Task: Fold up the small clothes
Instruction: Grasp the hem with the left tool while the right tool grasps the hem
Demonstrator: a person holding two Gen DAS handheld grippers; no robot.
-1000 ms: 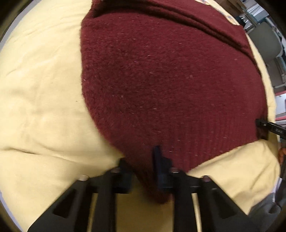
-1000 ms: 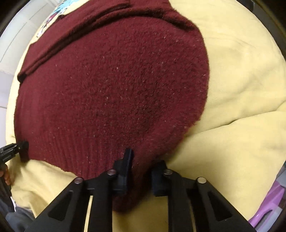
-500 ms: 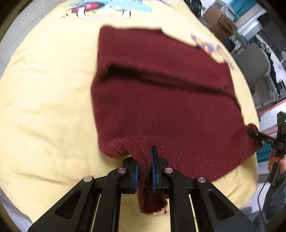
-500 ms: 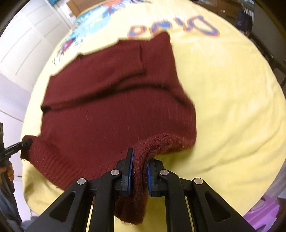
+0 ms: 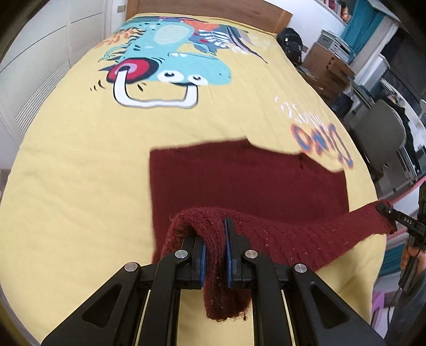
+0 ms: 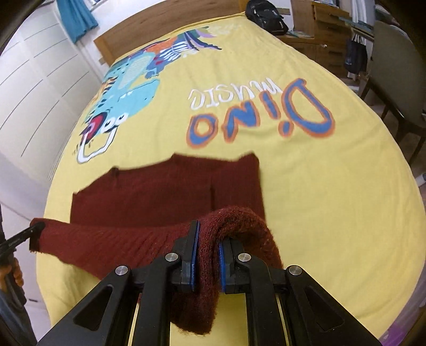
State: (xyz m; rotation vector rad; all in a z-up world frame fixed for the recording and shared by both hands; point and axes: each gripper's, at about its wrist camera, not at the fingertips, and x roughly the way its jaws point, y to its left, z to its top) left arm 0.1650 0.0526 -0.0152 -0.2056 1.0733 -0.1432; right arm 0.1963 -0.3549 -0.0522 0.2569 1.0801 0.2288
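A dark red knitted sweater (image 5: pixel 247 181) lies on a yellow bedspread, its far part flat and its ribbed near hem lifted off the bed. My left gripper (image 5: pixel 215 255) is shut on the hem's left corner, with wool bunched between the blue pads. My right gripper (image 6: pixel 207 262) is shut on the hem's right corner in the same way. The hem hangs stretched between the two grippers. In the left wrist view the right gripper's tip (image 5: pixel 391 213) shows at the far right; in the right wrist view the left gripper's tip (image 6: pixel 32 231) shows at the far left.
The yellow bedspread (image 5: pixel 80 165) carries a dinosaur print (image 5: pixel 165 61) and blue lettering (image 6: pixel 261 117). A wooden headboard (image 6: pixel 165 24) closes the far end. A white wardrobe (image 6: pixel 34 79) stands at the left, and a chair (image 6: pixel 394 71) and a black backpack (image 6: pixel 266 13) at the right.
Both grippers have closed on the hem's corners, then risen and tilted up, lifting the hem off the bed. The view has widened from close wool to the whole bed.
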